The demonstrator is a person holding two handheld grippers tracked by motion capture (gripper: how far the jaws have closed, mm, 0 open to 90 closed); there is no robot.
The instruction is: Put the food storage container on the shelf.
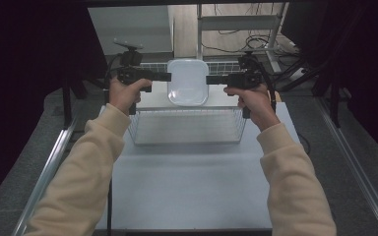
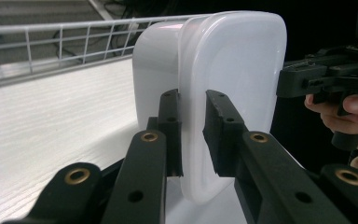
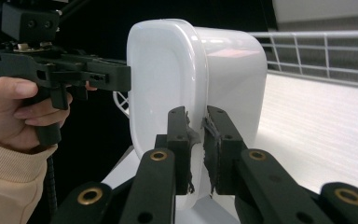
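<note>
High view: a white plastic tub (image 1: 188, 81) hangs between the left gripper (image 1: 168, 76) and the right gripper (image 1: 208, 79), each clamped narrow on an opposite rim. It sits in the air above the far edge of a wire basket (image 1: 187, 127) on the pale surface (image 1: 187, 187). Left gripper view shows the pads (image 2: 172, 126) pinching the tub's lip (image 2: 193, 116); right gripper view shows the same grip on the other rim (image 3: 198, 135).

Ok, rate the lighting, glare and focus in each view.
High view: dark edges, soft focus, pale sheen on the white tub. Left gripper view: tub slightly overexposed, jaws near the lens blurred. Right gripper view: bright streak on the tub, background black, wire basket soft.
</note>
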